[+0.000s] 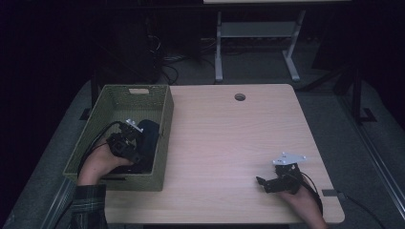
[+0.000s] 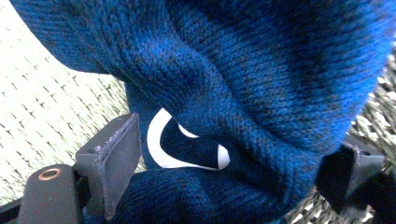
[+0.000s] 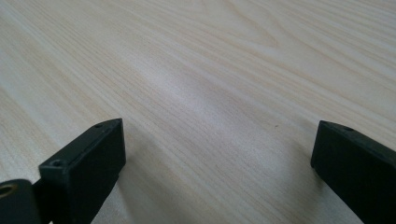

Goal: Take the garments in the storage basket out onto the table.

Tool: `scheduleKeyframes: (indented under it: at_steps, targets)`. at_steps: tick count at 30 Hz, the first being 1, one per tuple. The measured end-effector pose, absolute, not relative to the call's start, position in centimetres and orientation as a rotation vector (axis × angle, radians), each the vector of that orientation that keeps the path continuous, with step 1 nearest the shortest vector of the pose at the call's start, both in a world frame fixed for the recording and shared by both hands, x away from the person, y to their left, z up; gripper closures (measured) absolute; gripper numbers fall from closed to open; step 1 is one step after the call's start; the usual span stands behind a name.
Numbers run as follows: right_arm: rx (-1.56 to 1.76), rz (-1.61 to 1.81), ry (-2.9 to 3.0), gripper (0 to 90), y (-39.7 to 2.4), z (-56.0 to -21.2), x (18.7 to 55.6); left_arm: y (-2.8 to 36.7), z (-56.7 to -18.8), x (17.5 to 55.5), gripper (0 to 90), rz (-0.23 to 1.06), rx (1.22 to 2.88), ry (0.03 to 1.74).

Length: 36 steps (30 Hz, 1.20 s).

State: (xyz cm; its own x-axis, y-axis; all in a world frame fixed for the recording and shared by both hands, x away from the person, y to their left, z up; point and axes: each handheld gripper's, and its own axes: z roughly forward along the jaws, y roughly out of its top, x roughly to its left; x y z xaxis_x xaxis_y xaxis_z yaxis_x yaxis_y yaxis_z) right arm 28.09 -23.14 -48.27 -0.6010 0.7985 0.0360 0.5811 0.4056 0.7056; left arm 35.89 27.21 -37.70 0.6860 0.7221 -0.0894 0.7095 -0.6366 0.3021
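Down inside the basket (image 1: 165,112), the left gripper (image 2: 229,168) has its jaws spread wide on either side of a blue knitted cloth (image 2: 243,70) that bulges between them. Well apart, the right gripper (image 3: 217,158) hangs open over the bare wooden table (image 3: 210,70), holding nothing.

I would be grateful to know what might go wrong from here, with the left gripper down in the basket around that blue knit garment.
1. The left gripper has its fingers spread around a thick fold of the blue knit garment; closing on one fold may let the rest slip or trail out.
2. The woven basket has tall walls, so the garment could snag on the rim and drag the basket when lifted.
3. The right gripper rests open on the table, far from the basket, and cannot steady it.
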Motion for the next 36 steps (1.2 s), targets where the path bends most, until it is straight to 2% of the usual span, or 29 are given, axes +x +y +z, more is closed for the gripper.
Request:
scheduleKeyframes:
  at_steps: [4,13,17,19,23,25,29,36]
  targets:
    - [1.199,1.000,2.359,2.7,-23.14,-48.27,28.09,27.25,-37.92,35.96,16.4,0.053,2.593,1.133]
    - [1.198,0.999,2.360,2.8,-23.14,-48.27,28.09,27.36,-38.17,36.00,25.3,0.037,2.602,1.125]
    - [1.198,1.000,2.359,2.7,-23.14,-48.27,28.09,27.46,-38.08,35.93,34.0,0.033,2.603,1.115]
    - [1.198,0.999,2.360,2.7,-23.14,-48.26,28.09,27.51,-38.07,35.91,41.5,0.024,2.604,1.105]
    - [1.198,1.000,2.359,2.7,-23.14,-48.27,28.10,27.55,-37.85,35.83,63.5,-0.008,2.596,1.078]
    - [1.198,1.000,2.359,2.8,-23.14,-48.27,28.09,27.51,-37.78,35.82,70.6,-0.014,2.602,1.064]
    - [1.199,1.000,2.359,2.8,-23.14,-48.27,28.09,27.53,-37.74,35.91,75.0,-0.025,2.600,1.069]
    - [1.205,0.999,2.361,2.8,-23.12,-48.26,28.06,27.93,-37.36,35.87,76.9,-0.030,2.575,1.093]
